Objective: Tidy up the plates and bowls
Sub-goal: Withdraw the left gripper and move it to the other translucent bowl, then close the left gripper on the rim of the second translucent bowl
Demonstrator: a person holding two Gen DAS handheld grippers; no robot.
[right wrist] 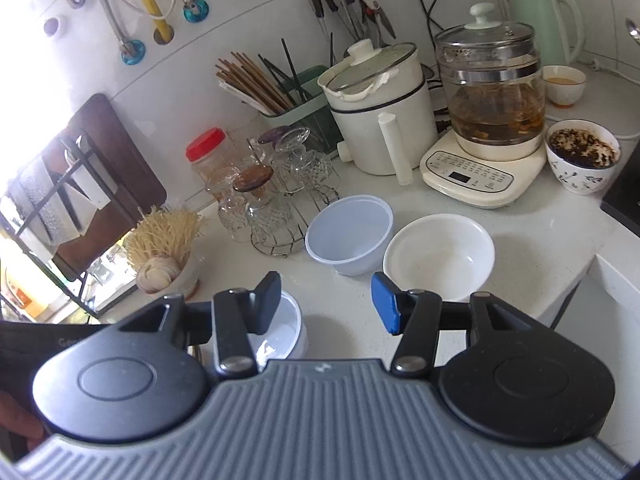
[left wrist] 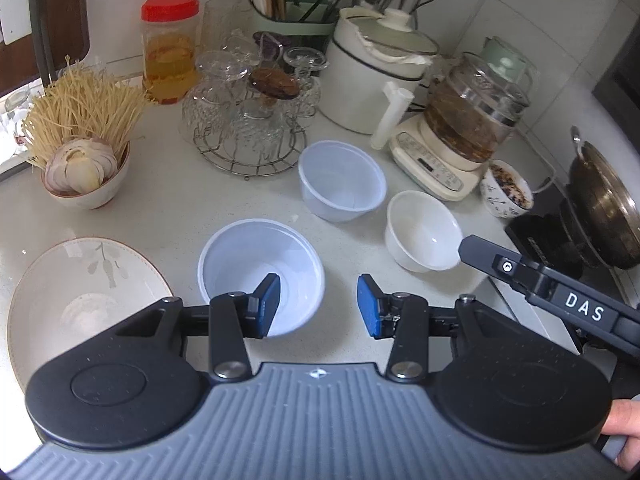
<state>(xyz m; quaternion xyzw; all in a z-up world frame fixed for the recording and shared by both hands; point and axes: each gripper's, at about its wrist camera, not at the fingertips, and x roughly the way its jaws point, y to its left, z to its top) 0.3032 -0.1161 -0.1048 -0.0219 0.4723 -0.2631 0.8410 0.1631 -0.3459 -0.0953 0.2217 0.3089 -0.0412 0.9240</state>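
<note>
Left gripper [left wrist: 318, 306] fingers apart, empty, straddling near plastic bowl [left wrist: 262, 268] rim; plate [left wrist: 76, 300] beside

The big plate [left wrist: 80, 292] is partly hidden behind the left gripper's body. In the right view, the near plastic bowl [right wrist: 286, 332] hides behind a finger. The pan [left wrist: 608, 208] is cut off.

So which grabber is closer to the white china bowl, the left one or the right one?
Right. The right gripper has a finger reaching the rim of the white china bowl. The left gripper sits further off, open over the near plastic bowl.
</note>
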